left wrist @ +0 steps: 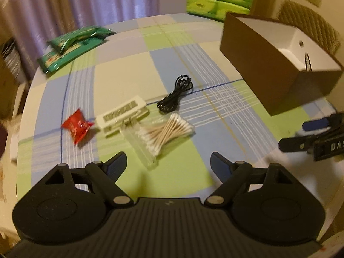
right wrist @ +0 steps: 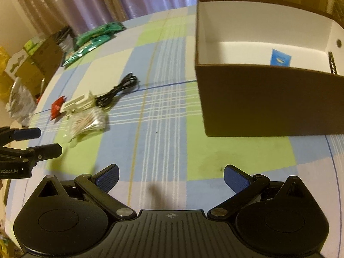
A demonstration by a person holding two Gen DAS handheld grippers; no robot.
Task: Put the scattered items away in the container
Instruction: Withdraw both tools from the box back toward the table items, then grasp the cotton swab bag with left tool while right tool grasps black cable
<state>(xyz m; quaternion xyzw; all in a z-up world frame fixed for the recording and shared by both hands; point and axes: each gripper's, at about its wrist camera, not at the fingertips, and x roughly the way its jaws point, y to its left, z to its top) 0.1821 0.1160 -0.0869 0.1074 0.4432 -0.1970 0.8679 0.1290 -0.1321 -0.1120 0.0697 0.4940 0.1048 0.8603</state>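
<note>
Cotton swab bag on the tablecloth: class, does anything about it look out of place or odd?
Yes. The cotton swab bag lies loose on the tablecloth, lapping the white holder, outside the brown box. Nothing looks spilled.

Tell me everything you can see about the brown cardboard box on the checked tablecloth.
The brown cardboard box is rectangular and open-topped, dark brown outside, white inside. It stands upright on the checked tablecloth, apart from the scattered items. One end wall has a small round hole. Inside, a small blue packet lies on the floor and a black strap leans in the corner. Neither gripper touches it.
</note>
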